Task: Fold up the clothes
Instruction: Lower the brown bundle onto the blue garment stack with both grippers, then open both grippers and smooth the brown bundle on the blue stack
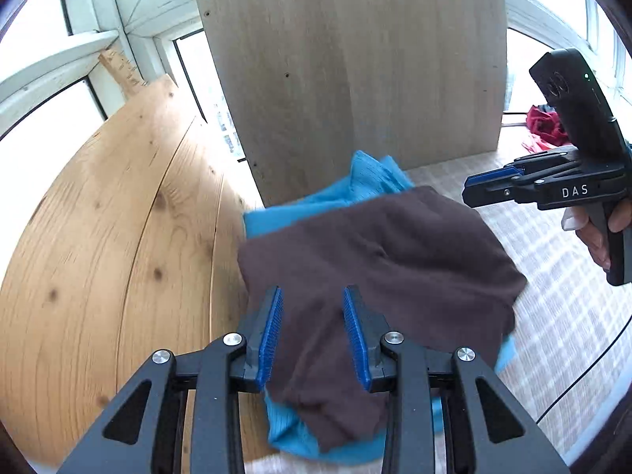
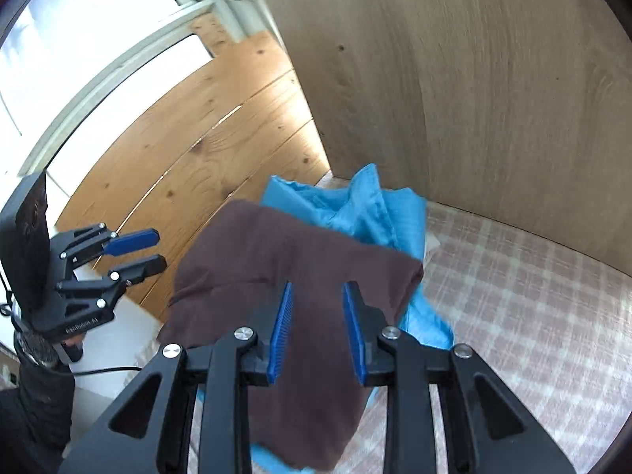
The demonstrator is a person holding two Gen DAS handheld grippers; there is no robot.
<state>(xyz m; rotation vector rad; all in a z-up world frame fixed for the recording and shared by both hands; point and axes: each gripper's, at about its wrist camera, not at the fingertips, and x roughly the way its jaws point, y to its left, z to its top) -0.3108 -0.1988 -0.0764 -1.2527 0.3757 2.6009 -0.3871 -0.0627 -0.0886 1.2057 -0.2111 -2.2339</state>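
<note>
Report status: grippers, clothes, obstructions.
Left gripper open, right gripper open, both empty above the pile. Brown garment folded atop blue garment on checked bed cover. Nothing in the way.

Left hand-held gripper [image 1: 312, 331] & right hand-held gripper [image 2: 318, 330]: both w/ jaws apart, gripping nothing.

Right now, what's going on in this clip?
A person with a handheld gripper in each hand is folding clothes on a bed with a checked cover. A folded brown garment lies on top of a blue garment, near a wooden headboard. The left gripper and the right gripper are both open above the brown piece, holding nothing.
</note>
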